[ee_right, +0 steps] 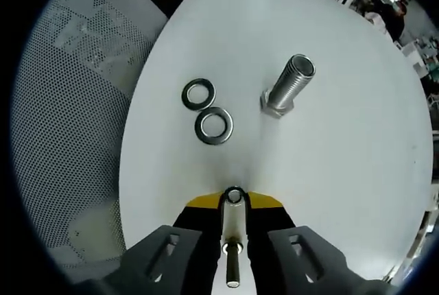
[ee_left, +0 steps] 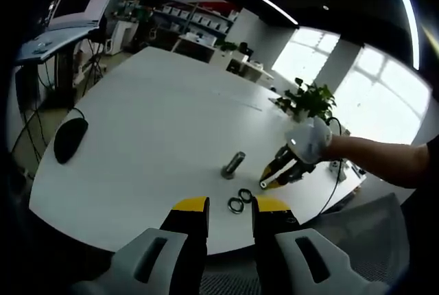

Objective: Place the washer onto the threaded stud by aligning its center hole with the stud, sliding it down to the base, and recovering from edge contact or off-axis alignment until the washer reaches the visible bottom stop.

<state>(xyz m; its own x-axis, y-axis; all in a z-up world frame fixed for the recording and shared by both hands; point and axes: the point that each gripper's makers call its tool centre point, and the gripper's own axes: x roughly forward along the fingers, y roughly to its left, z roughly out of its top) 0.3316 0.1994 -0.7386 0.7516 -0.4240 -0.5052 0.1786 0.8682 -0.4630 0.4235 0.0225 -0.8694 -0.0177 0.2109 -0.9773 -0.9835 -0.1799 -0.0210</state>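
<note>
A threaded metal stud (ee_right: 288, 86) stands upright on its hex base on the white table (ee_right: 343, 171); it also shows as the stud (ee_left: 233, 164). Two loose washers (ee_right: 207, 111) lie flat and touching to its left, seen as washers (ee_left: 240, 200) just ahead of my left gripper (ee_left: 230, 207), which is open and holds nothing. My right gripper (ee_right: 234, 199) hovers short of the stud, its jaws close together on a small metal ring that looks like a washer (ee_right: 234, 195). In the left gripper view a gloved hand (ee_left: 309, 140) holds the right gripper (ee_left: 274, 175) right of the stud.
A black mouse (ee_left: 70, 137) lies at the table's left side. A potted plant (ee_left: 309, 99) stands at the far right edge, a laptop (ee_left: 75, 0) sits on a stand beyond the table. A mesh chair (ee_right: 82, 68) is past the table's near edge.
</note>
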